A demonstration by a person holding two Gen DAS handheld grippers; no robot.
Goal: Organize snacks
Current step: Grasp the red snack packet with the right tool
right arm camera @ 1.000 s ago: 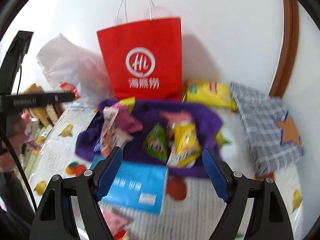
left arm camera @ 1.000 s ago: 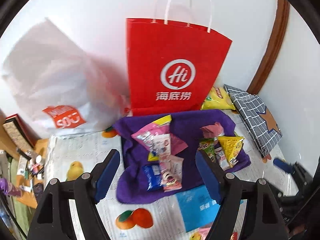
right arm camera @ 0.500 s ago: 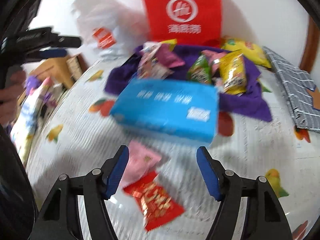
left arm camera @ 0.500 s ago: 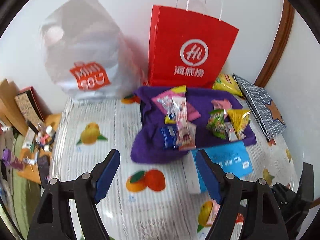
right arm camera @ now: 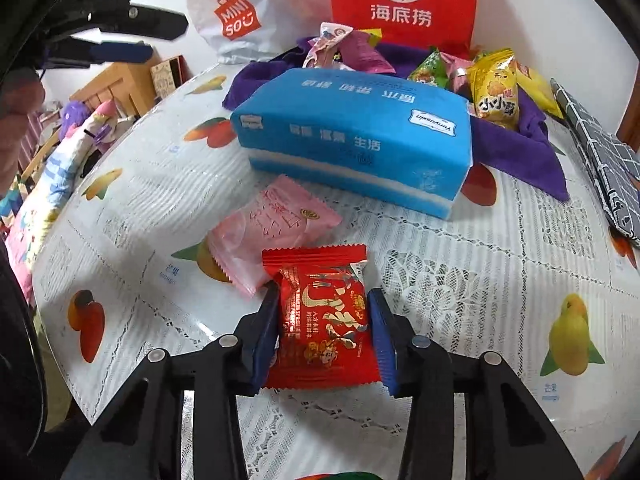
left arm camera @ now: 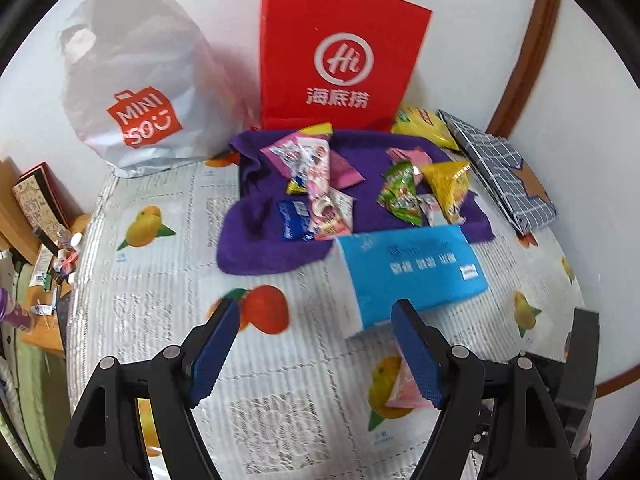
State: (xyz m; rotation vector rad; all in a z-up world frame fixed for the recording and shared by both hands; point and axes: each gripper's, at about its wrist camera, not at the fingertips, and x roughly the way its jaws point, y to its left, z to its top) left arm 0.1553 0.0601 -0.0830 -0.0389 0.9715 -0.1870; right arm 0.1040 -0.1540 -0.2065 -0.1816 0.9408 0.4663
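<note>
Left wrist view: the left hand-held gripper (left arm camera: 316,344) hangs over the worktop (left arm camera: 160,280) with its jaws wide apart and nothing between them. Past its fingertips lies a blue tissue pack (left arm camera: 412,268), and beyond that a purple cloth (left arm camera: 264,236) heaped with snack packets (left arm camera: 320,184), in front of a red bag (left arm camera: 340,52) and a white bag (left arm camera: 140,92). A pink packet (left arm camera: 402,392) peeps out just behind the right finger, so this gripper stands beside the loose snacks, not over them.

Right wrist view: the right hand-held gripper (right arm camera: 324,320) is closed on a red packet (right arm camera: 324,312), with a blue pad pressed against each side edge. The packet lies flat on the worktop (right arm camera: 460,280), its long axis running straight out along the fingers, so the grip is across its short width. The pink packet (right arm camera: 272,224) lies just past it to the left, its near corner tucked under the red one's top edge or touching it; I cannot tell which. The tissue pack (right arm camera: 352,140) sits farther on, between the loose packets and the cloth (right arm camera: 520,144) with its pile of snacks (right arm camera: 494,88).

The right hand is clearly the nearer one. Judging by the task, the red packet wants lifting up and forward over the tissue pack to join the pile on the cloth.
</note>
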